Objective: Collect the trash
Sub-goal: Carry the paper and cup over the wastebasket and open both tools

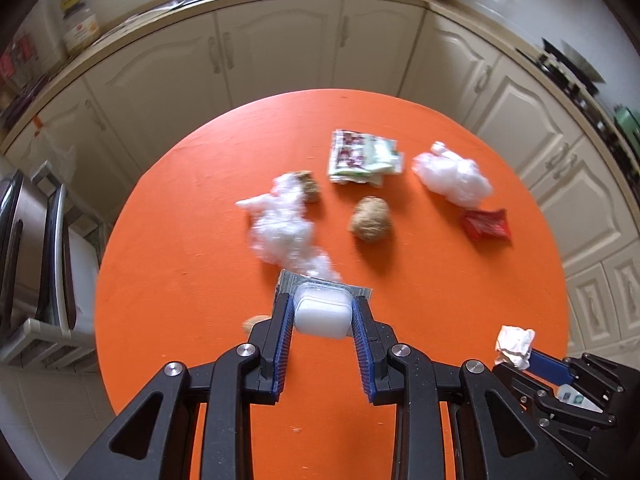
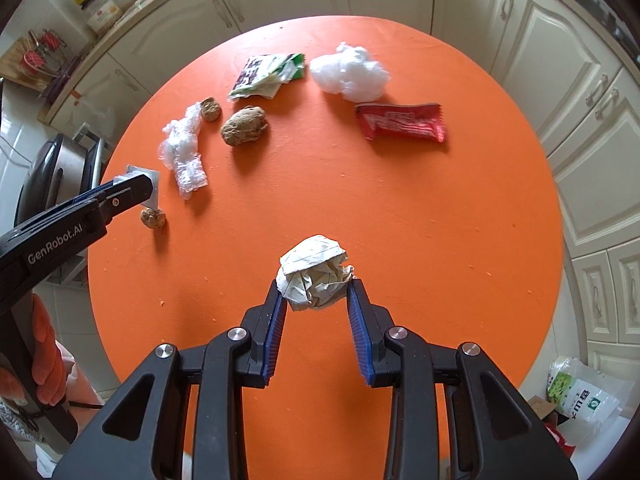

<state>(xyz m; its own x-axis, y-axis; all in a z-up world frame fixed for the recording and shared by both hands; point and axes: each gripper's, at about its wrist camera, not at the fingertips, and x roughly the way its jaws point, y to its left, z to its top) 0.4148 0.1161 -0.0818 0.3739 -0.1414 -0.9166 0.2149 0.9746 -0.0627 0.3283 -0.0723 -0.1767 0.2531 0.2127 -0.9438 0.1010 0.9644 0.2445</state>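
Note:
My left gripper (image 1: 322,316) is shut on a clear blister pack (image 1: 322,314) with a silvery backing, held above the round orange table (image 1: 180,280). My right gripper (image 2: 316,292) is shut on a crumpled paper ball (image 2: 314,274), also seen at the lower right of the left wrist view as the paper ball (image 1: 514,344). Loose on the table lie a red wrapper (image 2: 402,122), a white plastic wad (image 2: 350,72), a green-white packet (image 2: 266,76), clear plastic film (image 2: 184,148) and three brown lumps, the biggest brown lump (image 2: 244,125) near the middle.
Cream cabinets (image 1: 280,52) curve around the far side of the table. A metal rack (image 1: 36,260) stands at the left. A printed bag (image 2: 580,392) lies on the floor at the lower right. A hand in an orange glove (image 2: 46,364) grips the left tool.

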